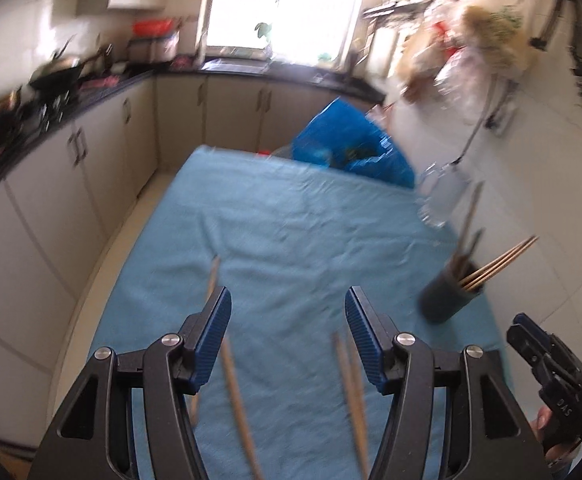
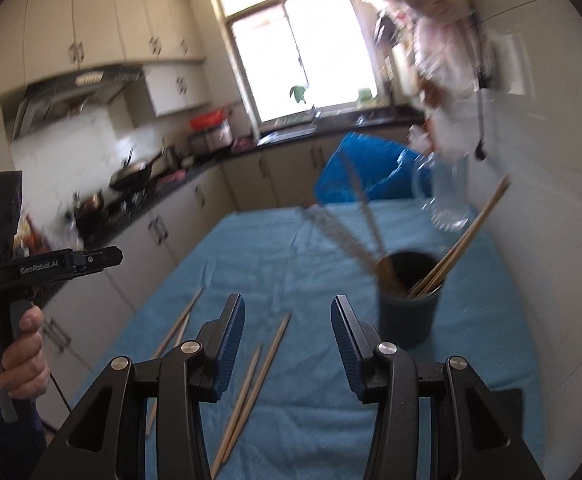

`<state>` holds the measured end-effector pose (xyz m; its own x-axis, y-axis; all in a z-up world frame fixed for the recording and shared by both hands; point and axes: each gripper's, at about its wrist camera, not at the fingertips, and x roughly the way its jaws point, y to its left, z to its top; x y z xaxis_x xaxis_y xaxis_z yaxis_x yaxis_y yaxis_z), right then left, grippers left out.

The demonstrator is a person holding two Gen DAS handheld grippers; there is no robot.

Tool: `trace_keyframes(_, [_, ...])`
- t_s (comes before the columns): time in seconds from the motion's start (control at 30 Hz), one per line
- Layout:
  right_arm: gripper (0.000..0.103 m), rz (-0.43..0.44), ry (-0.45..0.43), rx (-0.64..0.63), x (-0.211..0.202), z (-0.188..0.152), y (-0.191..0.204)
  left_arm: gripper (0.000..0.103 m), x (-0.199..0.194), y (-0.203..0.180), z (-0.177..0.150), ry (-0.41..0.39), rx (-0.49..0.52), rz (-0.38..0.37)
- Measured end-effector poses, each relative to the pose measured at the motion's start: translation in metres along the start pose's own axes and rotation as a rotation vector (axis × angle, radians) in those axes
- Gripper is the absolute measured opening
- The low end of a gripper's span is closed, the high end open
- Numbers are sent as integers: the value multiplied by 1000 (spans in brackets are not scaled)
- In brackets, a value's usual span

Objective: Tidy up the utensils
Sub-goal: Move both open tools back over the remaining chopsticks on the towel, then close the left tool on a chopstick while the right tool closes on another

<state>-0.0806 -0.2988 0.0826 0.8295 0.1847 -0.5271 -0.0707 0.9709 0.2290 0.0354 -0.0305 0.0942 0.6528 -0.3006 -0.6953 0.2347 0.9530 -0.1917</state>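
Chopsticks (image 2: 251,384) pale wood, loose on blue cloth (image 2: 311,400); left tool (image 1: 287,340), right tool (image 2: 287,344) apart, empty.

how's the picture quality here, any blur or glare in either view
Left wrist view: motion-smeared all over, chopsticks on the blue cloth streaky, window blown out. Right wrist view: window glaring too, dark holder and its sticks ghosted; both show fisheye bending at the edges.

Ahead of your left tongs (image 1: 287,340) the blue cloth (image 1: 283,220) lies open; loose chopsticks (image 2: 251,384) lie beneath and between both tongs. Forward-right of your right tongs (image 2: 288,344), the dark holder (image 2: 409,312), glass jar (image 2: 447,196) and blue bag (image 2: 367,172) block passage.
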Motion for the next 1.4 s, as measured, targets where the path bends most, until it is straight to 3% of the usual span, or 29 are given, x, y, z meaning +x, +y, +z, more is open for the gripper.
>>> trace_keyframes(0.2, [49,23,76,-10,26,-18,13,58,46,47,-37,168,-75,14])
trace_keyframes(0.43, [49,12,114,-10,37,-26,13,36,99,51,-63,314,-93,39])
trace_keyframes(0.53, [49,8,116,-12,36,-26,11,33,116,53,-68,345,-90,71])
trace_keyframes(0.7, [49,14,127,-1,40,-27,8,27,136,54,-68,382,-91,104])
trace_keyframes(1.03, [49,58,197,-22,62,-23,24,24,171,50,-35,364,-72,148])
trace_keyframes(1.1, [44,79,241,-11,77,-21,29,14,173,52,-34,358,-82,185])
trace_keyframes(1.2, [36,100,320,-8,106,-20,36,6,170,55,-37,366,-97,138])
trace_keyframes(1.4, [24,99,486,-1,176,-17,45,6,164,57,-46,367,-83,101])
